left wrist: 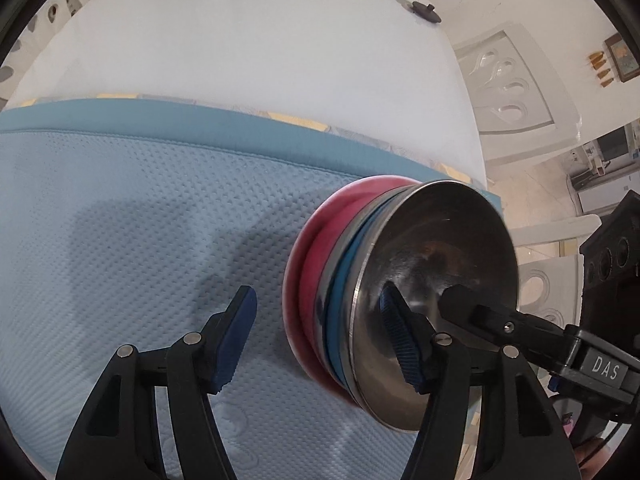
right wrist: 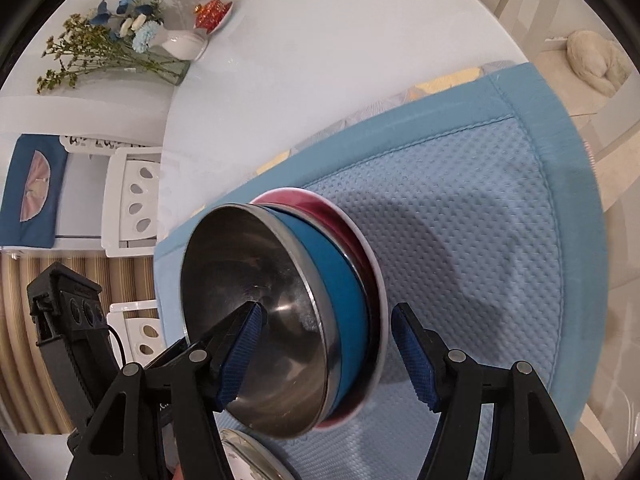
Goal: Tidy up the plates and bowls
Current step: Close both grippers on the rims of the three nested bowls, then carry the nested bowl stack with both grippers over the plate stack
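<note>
**Nested bowls and plate between two open grippers**

Only the right wrist view shows, far left beyond the jaws, a vase of flowers [right wrist: 120, 44] and a small dish [right wrist: 214, 14] on the white table [right wrist: 340, 40]; the left wrist view alone shows a dark knobbed lid [left wrist: 426, 12] far ahead.

The stack sits on the blue quilted mat [left wrist: 140, 208]: one steel bowl [left wrist: 440, 260] uppermost, one blue bowl [right wrist: 340, 296] under it, and one red plate [left wrist: 308, 264] at the base, with a second steel rim showing between blue and red.

The left gripper [left wrist: 320, 332] stands open, its right finger inside the steel bowl. The right gripper [right wrist: 326, 356] is open too, its jaws straddling the stack's rim, left pad inside the bowl. A glass rim [right wrist: 256, 456] peeks below.
</note>
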Motion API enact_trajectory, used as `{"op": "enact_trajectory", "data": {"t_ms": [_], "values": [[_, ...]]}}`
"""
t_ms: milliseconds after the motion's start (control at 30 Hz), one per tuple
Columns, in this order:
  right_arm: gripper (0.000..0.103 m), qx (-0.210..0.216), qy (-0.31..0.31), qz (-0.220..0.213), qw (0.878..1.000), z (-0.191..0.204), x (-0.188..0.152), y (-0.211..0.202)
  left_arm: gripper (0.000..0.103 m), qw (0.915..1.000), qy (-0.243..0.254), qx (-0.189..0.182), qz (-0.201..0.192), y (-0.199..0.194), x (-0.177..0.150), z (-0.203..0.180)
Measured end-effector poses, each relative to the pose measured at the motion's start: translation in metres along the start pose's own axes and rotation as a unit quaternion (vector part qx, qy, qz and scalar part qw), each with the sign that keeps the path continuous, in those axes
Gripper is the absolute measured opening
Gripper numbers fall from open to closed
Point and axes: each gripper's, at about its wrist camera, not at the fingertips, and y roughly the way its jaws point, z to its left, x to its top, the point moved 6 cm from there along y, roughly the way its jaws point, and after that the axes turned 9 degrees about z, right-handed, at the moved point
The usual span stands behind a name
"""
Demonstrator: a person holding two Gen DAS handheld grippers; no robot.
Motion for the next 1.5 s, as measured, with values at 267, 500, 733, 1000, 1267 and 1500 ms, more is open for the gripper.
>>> {"op": "enact_trajectory", "data": {"t_ms": [267,500,733,1000,1267,1500], "values": [[0.048,-0.017,0.002,-0.004,1.000,-0.008,0.007,0.012,0.040,0.9998,0.013,-0.014,-0.010,0.005,0.003,-0.004],[0.045,0.020,0.010,-0.016,1.000,-0.018,0.007,0.014,0.038,0.9994,0.022,-0.011,-0.026,0.004,0.004,-0.006],[0.044,0.001,-0.010,-0.023,1.000,-0.011,-0.002,0.012,0.038,0.9988,0.041,-0.014,-0.020,0.001,0.000,-0.005],[0.043,0.001,-0.015,-0.010,1.000,0.003,-0.014,0.015,0.037,0.9990,0.034,0.001,-0.029,-0.013,-0.009,0.000],[0.043,0.013,-0.021,-0.006,1.000,0.014,-0.028,0.008,0.037,0.9990,0.020,-0.002,-0.040,-0.035,-0.028,0.009],[0.043,0.007,-0.040,-0.005,0.999,0.040,-0.057,-0.003,0.037,0.9983,0.002,-0.011,-0.057,-0.062,-0.055,0.020]]}}
